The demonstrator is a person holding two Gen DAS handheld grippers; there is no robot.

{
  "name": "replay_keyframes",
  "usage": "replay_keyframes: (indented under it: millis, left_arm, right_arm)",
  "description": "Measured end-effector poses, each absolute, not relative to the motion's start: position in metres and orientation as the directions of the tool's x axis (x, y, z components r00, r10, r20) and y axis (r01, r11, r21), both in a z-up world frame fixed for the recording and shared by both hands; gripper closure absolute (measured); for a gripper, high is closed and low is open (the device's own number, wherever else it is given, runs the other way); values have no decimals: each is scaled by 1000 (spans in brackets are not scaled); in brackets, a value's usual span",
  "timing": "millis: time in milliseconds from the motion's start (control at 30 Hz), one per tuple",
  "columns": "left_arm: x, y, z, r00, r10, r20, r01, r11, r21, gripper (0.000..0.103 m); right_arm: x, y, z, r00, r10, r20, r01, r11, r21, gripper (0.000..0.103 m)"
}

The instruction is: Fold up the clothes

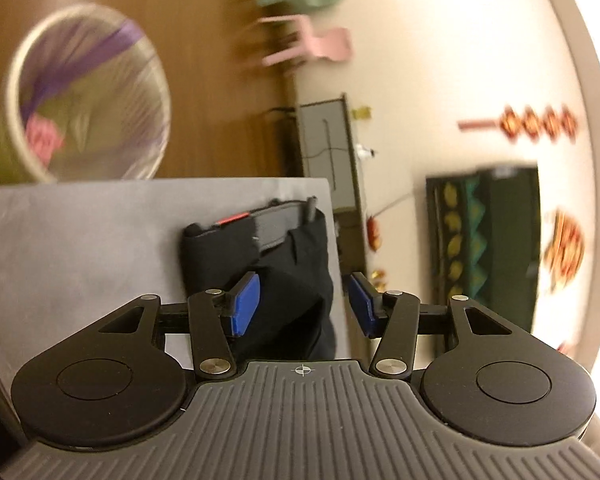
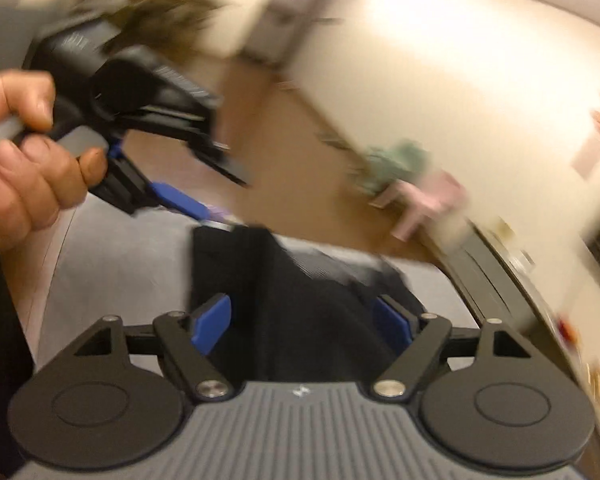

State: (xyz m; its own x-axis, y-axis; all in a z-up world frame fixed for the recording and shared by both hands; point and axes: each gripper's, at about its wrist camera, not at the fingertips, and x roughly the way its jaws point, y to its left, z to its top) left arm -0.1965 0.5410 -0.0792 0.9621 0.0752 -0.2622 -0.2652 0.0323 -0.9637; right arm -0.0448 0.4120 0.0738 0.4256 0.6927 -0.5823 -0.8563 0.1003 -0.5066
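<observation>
A folded pair of black shorts (image 1: 260,256) with a grey waistband and a red tag lies on a grey table (image 1: 80,240) near its edge. My left gripper (image 1: 302,304) is open above the near end of the shorts and holds nothing. In the right wrist view the same black shorts (image 2: 300,300) lie on the grey table (image 2: 120,264). My right gripper (image 2: 304,324) is open over them with nothing between its pads. The left gripper (image 2: 188,204), held by a hand, hovers at the far left corner of the shorts. The view is blurred.
A round mesh basket (image 1: 88,92) with purple, green and pink cloth stands on the wooden floor beyond the table. Small green and pink chairs (image 1: 304,20) stand by the wall. A dark cabinet (image 1: 332,152) sits past the table edge.
</observation>
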Motion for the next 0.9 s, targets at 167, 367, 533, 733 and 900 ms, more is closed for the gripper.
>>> replay_keyframes:
  millis: [167, 367, 533, 733, 900]
  left_arm:
    - [-195, 548, -78, 971, 103, -214, -217, 23, -976, 58]
    - [-190, 543, -77, 979, 89, -184, -187, 26, -982, 58]
    - [-185, 538, -76, 977, 96, -190, -194, 33, -981, 58]
    - [-180, 533, -80, 971, 64, -230, -233, 43, -972, 57]
    - [-160, 519, -73, 968, -24, -251, -246, 131, -960, 50]
  right_arm:
    - [-2, 478, 58, 340, 577, -743, -855, -140, -500, 63]
    - [35, 462, 110, 297, 670, -680, -946, 111, -304, 98]
    - [37, 441, 103, 291, 733, -614, -936, 350, -25, 92]
    - [19, 404, 81, 103, 749, -654, -929, 308, 206, 67]
    - [35, 311, 117, 206, 771, -602, -868, 428, 252, 53]
